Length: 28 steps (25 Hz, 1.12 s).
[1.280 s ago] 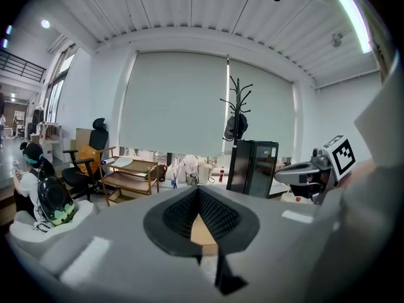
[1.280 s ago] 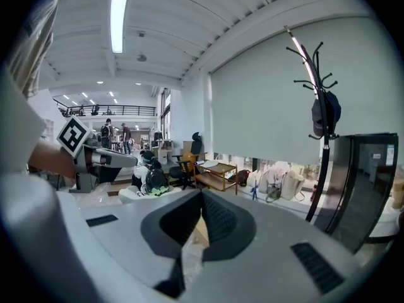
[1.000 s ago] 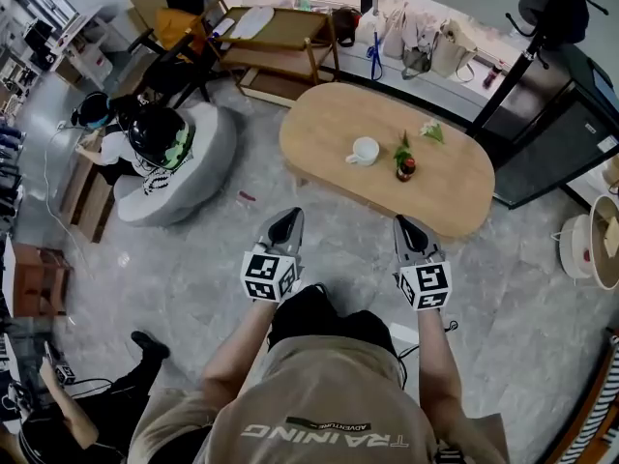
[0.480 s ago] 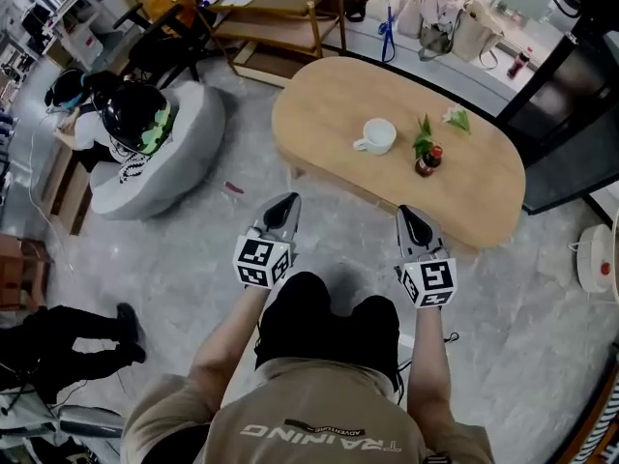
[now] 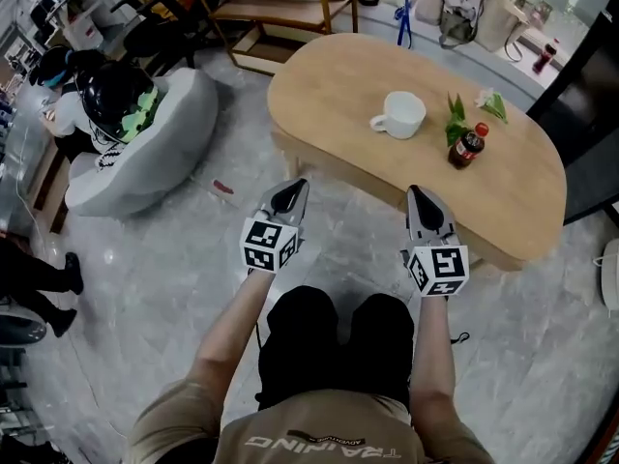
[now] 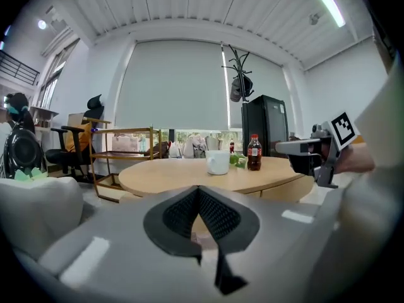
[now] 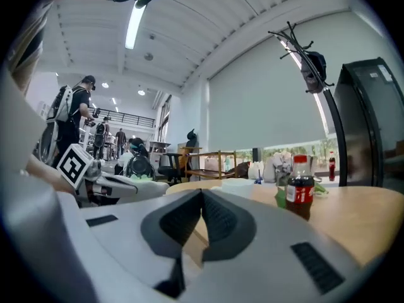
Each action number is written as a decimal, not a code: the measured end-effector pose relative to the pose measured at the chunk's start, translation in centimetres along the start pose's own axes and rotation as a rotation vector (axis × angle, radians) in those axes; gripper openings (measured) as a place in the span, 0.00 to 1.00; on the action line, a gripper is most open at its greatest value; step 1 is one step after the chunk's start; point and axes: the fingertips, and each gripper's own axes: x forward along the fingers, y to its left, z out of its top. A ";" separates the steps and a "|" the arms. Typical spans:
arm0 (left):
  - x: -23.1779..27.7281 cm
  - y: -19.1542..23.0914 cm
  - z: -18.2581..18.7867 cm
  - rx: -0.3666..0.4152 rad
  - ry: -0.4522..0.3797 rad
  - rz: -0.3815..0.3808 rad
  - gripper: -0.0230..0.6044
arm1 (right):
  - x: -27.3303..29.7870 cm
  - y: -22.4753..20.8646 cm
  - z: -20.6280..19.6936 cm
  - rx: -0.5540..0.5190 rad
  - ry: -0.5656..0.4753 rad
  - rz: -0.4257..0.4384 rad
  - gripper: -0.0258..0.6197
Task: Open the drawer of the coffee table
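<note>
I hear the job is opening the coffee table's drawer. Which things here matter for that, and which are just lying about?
Part of the job: coffee table; left gripper and right gripper, both shut and empty.

Just lying about: white mug, cola bottle and green sprig on the tabletop; grey armchair; wooden shelf cart.

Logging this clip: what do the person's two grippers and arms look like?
The left gripper and the right gripper match. Each has a pale grey shell tapering to a point, and fingers lined with black ribbed padding. Each carries a white cube printed with black square markers. The person wears a tan short-sleeved T-shirt, and the forearms are uncovered.
</note>
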 end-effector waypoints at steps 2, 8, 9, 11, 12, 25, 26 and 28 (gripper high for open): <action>0.7 0.5 -1.9 0.006 -0.009 0.006 0.02 | 0.1 0.6 -1.6 -0.004 -0.017 0.003 0.05; 1.9 0.3 -6.9 -0.037 -0.004 0.027 0.02 | -0.9 0.7 -6.8 0.022 0.013 -0.009 0.05; 1.8 0.1 -7.7 -0.044 0.007 0.023 0.02 | -1.2 0.7 -7.3 0.026 0.022 -0.014 0.05; 1.9 -0.3 -8.9 -0.039 0.021 0.005 0.02 | -1.8 0.8 -8.1 0.021 0.038 -0.029 0.05; 2.1 -0.5 -9.3 -0.041 0.020 -0.001 0.02 | -2.0 0.7 -8.3 0.013 0.045 -0.037 0.05; 6.0 -2.6 -11.6 -0.225 -0.024 -0.126 0.02 | -2.5 1.1 -10.3 0.031 0.068 -0.015 0.05; 6.3 -2.5 -11.9 -0.307 -0.036 -0.141 0.02 | -2.5 1.3 -10.3 0.025 0.069 -0.010 0.05; 7.0 -1.9 -12.9 -0.536 -0.070 -0.161 0.03 | -2.3 1.7 -10.4 0.012 0.072 -0.004 0.05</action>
